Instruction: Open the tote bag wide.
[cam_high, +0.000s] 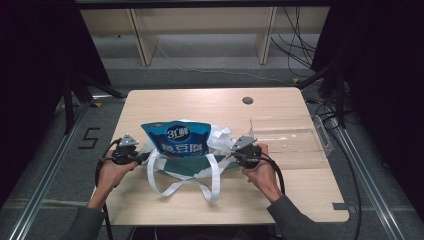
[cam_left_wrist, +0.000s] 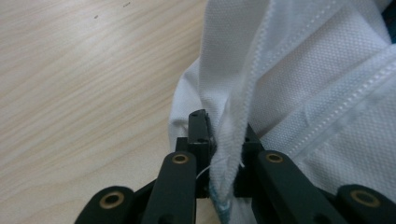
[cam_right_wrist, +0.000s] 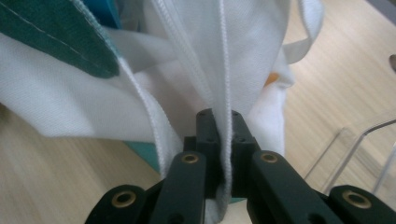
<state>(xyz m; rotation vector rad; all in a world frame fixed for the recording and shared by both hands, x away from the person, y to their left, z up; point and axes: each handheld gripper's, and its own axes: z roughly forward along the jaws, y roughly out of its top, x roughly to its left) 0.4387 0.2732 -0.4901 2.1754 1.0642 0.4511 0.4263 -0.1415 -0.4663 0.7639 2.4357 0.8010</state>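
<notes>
The tote bag (cam_high: 186, 162) (white) hangs between left gripper (cam_high: 142, 158) and right gripper (cam_high: 233, 155), both clamped on its rim.

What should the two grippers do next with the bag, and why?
Probably ease the bag down until it settles on the table, then let go. The left gripper and right gripper each pinch a side edge, and the blue pouch already sits in its mouth.

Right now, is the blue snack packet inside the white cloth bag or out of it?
Partly in: the blue snack packet sticks up from the white cloth bag, its lower end hidden inside.
</notes>
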